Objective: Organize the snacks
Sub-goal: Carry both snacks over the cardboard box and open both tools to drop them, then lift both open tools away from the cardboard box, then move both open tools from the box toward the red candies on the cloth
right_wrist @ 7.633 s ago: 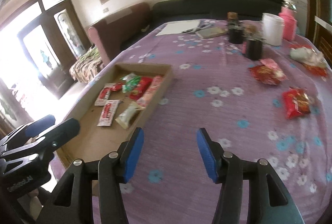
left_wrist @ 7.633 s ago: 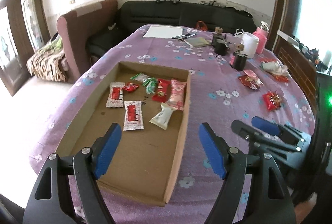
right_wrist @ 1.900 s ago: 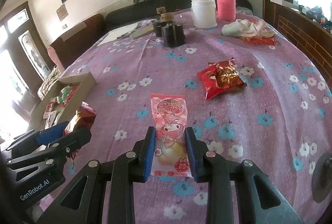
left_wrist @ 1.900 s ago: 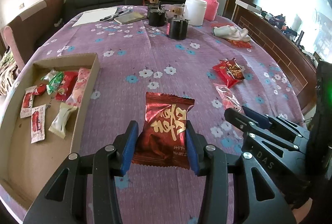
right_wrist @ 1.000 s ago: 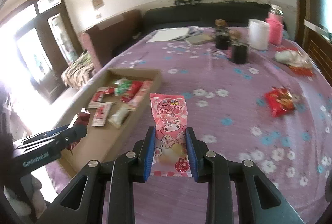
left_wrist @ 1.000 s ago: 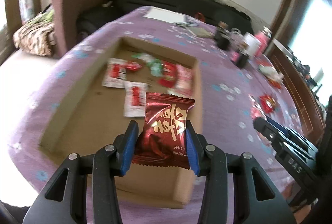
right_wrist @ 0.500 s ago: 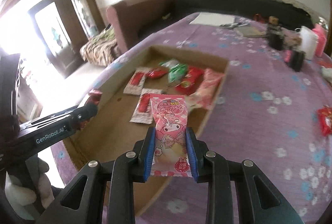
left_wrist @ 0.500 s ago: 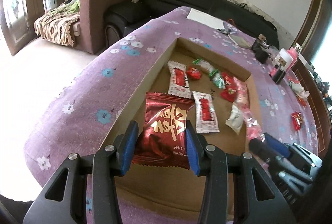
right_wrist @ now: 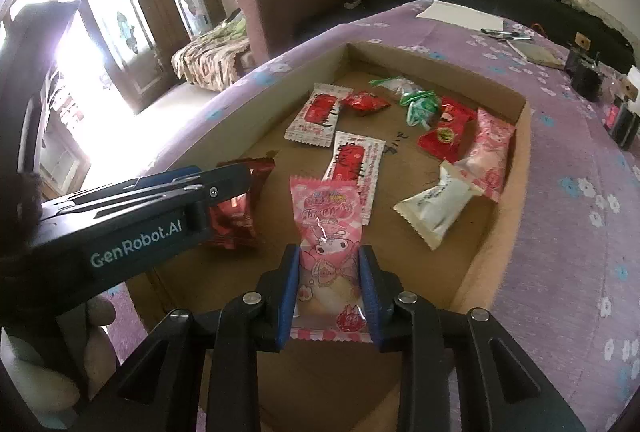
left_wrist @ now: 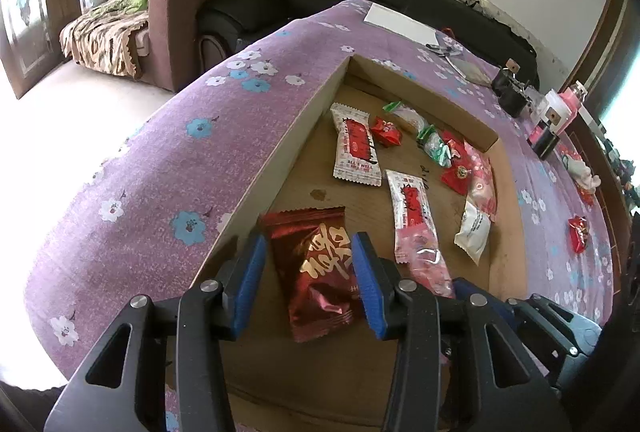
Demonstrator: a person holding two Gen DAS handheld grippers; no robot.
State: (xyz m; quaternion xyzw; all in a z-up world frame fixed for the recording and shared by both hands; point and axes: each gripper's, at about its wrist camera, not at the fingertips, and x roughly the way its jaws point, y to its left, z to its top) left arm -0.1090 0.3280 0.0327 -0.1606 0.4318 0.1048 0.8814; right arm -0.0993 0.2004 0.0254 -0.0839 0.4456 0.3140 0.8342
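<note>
The left tongs [left_wrist: 306, 282] stand wide, the dark red packet [left_wrist: 316, 268] lying loose between them on the cardboard tray [left_wrist: 280, 152] floor, lower centre of frame. The right tongs [right_wrist: 329, 292] grip a pink snack packet [right_wrist: 326, 228] over the tray's near end, on the purple worktop [right_wrist: 580, 232]

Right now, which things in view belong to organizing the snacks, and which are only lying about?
Belongs to the job:
- cardboard tray
- dark red packet between the left gripper's fingers
- pink packet in the right gripper
- red packet on the tablecloth

Lying about:
- white paper
- black cups
- pink bottle
</note>
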